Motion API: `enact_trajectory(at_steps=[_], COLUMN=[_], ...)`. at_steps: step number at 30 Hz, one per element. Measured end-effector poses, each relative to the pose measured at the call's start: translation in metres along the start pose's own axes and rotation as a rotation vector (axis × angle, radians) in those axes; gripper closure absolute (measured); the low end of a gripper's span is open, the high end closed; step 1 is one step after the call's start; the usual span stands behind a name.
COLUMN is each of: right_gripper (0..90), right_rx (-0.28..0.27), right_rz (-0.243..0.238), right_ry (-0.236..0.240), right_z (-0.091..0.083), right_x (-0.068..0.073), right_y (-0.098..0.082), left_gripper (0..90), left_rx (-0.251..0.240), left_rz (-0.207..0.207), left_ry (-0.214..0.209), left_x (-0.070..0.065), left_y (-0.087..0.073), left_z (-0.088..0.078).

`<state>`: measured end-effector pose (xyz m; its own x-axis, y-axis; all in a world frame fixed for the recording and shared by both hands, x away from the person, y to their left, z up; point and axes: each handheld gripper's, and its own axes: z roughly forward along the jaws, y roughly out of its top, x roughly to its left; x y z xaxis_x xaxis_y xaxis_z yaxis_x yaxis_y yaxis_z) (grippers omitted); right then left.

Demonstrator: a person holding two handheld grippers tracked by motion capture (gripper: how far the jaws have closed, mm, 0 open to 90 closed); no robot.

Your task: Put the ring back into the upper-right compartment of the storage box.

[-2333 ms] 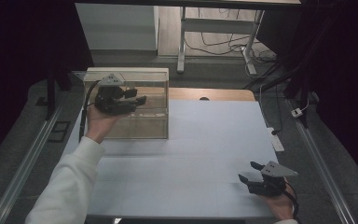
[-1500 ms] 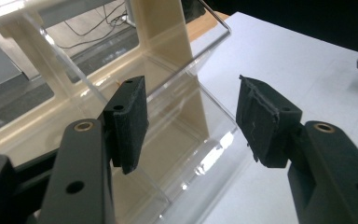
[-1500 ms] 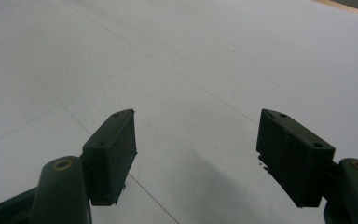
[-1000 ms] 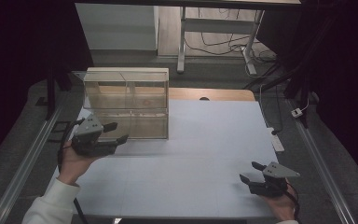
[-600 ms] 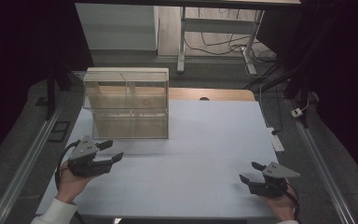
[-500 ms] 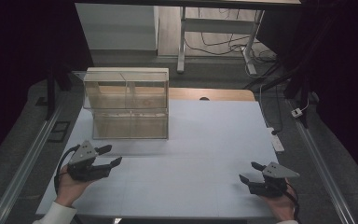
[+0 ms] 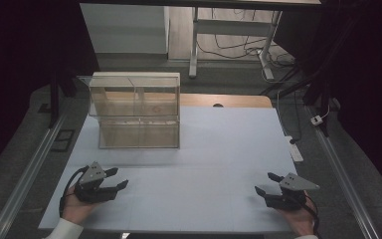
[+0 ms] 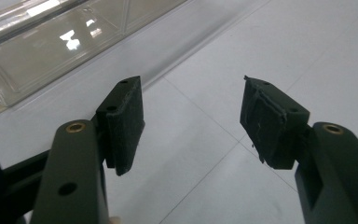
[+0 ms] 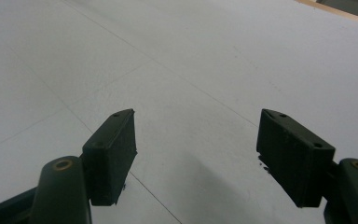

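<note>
I see the clear box (image 7: pixel 138 110) in the upper left of the high view, well apart from my left gripper (image 7: pixel 113 185) at lower left and my right gripper (image 7: pixel 264 185) at lower right. The white table (image 7: pixel 219 149) sits in a dark room. Both grippers are spread wide, holding nothing.

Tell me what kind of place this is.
Likely a lab recording bench: a white-covered table holding just a clear plastic box, dark curtains around it, loose cables on the floor behind.
</note>
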<state>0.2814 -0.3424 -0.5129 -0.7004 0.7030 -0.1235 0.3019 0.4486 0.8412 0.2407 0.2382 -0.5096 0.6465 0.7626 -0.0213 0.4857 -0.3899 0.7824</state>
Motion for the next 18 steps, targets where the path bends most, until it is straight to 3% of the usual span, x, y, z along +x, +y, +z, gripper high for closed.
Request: enact_trajectory(at_steps=[18], right_gripper=[28.0], right_rx=[0.002], right_rz=[-0.015], right_ry=[-0.002], right_z=[-0.0006], right_x=[0.0008], right_y=[0.0004], left_gripper=[37.2], left_rx=[0.000], left_rz=[-0.017], left_ry=[-0.001], left_x=[0.0021], left_y=[-0.0026], left_z=[-0.0009])
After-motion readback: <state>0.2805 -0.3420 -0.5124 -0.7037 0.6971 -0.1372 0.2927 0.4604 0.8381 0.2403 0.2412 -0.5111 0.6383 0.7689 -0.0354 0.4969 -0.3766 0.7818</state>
